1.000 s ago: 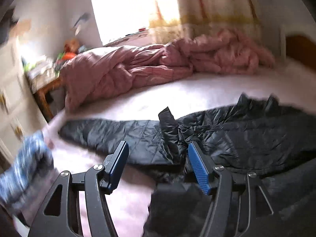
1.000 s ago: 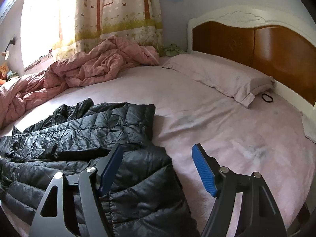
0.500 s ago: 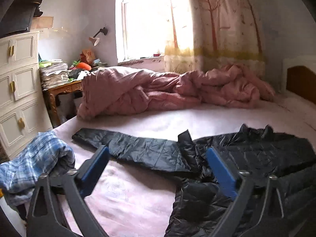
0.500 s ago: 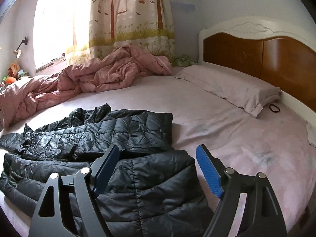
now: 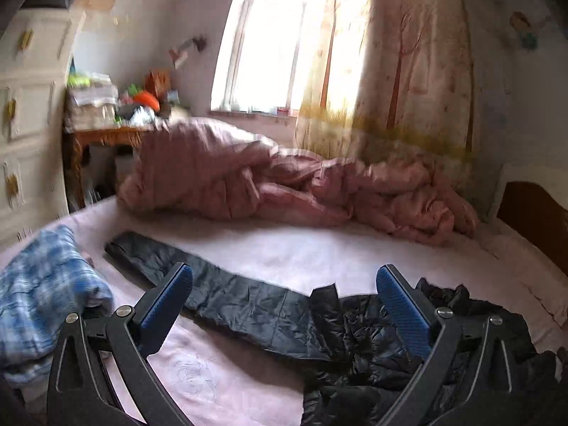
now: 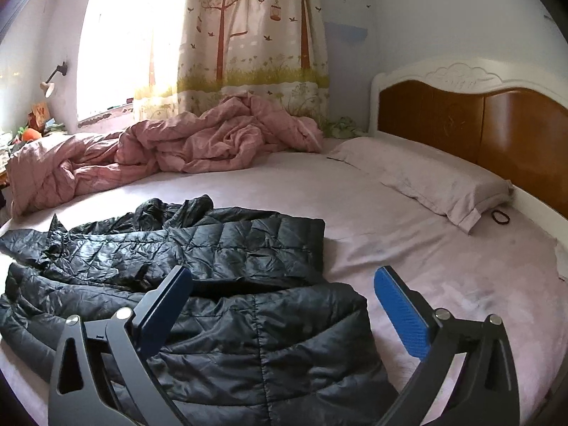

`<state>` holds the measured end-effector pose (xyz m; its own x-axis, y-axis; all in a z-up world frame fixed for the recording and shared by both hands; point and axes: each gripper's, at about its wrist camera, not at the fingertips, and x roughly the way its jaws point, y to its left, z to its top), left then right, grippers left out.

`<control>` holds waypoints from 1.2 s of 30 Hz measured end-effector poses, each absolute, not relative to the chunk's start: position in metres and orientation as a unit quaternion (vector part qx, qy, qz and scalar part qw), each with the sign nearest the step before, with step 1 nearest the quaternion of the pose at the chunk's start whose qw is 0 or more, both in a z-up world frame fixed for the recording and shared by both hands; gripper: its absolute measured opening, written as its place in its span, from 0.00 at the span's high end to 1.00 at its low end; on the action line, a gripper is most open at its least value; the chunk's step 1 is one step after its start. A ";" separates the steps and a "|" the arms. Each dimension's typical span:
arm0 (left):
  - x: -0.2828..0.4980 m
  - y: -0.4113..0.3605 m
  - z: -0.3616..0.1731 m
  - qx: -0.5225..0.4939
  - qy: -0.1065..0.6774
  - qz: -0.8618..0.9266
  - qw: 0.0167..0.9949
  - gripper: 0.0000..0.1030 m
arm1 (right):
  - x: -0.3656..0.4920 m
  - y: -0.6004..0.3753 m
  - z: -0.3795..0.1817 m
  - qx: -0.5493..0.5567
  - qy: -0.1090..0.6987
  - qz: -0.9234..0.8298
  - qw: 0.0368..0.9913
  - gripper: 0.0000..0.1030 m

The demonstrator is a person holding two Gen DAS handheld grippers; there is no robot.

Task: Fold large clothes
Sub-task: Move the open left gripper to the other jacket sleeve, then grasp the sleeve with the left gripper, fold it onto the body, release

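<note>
Bedroom, daylight pouring through a window [image 5: 284, 53] at the far wall. Tree-print curtain [image 6: 255, 35] drawn to the right of the glass. Wall lamp [image 6: 49, 81] left of the window. Under it a wooden side table [image 5: 106, 138] piled with papers and bright clutter, beside a white drawer unit [image 5: 25, 106] at the far left.

Most of both views taken up by the bed [image 6: 443, 284], under a pale pink sheet, faintly smudged grey toward the right. Wooden headboard [image 6: 479, 120] with white trim on the right; pillow [image 6: 426, 177] flat against it, a small black hair tie [image 6: 500, 216] just beside the pillow's near corner. Pink duvet [image 6: 177, 152] crumpled along the far edge below the window.

Black quilted jacket [image 6: 230, 319] spread on the near part of the sheet, front panels laid over the body, hem toward the headboard side. One sleeve [image 5: 220, 294] stretched flat to the left across the sheet — its cuff near a bundled blue plaid cloth [image 5: 39, 294] at the left edge.

Left gripper [image 5: 284, 284] above the sleeve and shoulder, jaws spread wide, nothing between the pads; left view blurred. Right gripper [image 6: 282, 284] over the jacket's lower edge — jaws just opened further, now wide, pads clear of the fabric.
</note>
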<state>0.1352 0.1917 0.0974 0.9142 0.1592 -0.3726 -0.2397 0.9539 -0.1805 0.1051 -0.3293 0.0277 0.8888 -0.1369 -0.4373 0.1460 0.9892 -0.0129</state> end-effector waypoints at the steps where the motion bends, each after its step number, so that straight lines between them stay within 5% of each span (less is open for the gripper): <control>1: 0.143 0.197 0.097 -0.123 0.186 0.099 0.970 0.03 | 0.106 -0.329 0.027 0.008 0.225 -0.073 0.972 0.00; 9: 0.191 0.232 0.069 -0.170 0.253 0.109 0.946 0.08 | 0.118 -0.338 0.016 0.003 0.248 -0.081 0.965 0.00; 23: 0.233 0.309 -0.050 -0.307 0.394 0.116 0.858 0.51 | 0.124 -0.335 0.001 0.007 0.278 -0.063 0.958 0.00; 30: 0.244 0.319 -0.070 -0.342 0.403 0.091 0.844 0.51 | 0.124 -0.329 0.000 -0.003 0.281 -0.057 0.958 0.00; 31: 0.245 0.319 -0.070 -0.336 0.402 0.094 0.847 0.65 | 0.125 -0.329 -0.001 -0.005 0.282 -0.058 0.958 0.00; 32: 0.247 0.319 -0.070 -0.330 0.402 0.103 0.848 0.95 | 0.125 -0.329 -0.001 -0.005 0.284 -0.058 0.957 0.00; 36: 0.240 0.299 -0.043 -0.270 0.380 0.140 0.873 0.98 | 0.126 -0.331 -0.003 -0.001 0.287 -0.060 0.956 0.00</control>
<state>0.2402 0.2992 -0.0426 0.6719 0.0383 -0.7397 -0.4497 0.8147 -0.3663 0.1264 -0.3307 -0.0027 0.8282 -0.1143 -0.5486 0.1133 0.9929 -0.0358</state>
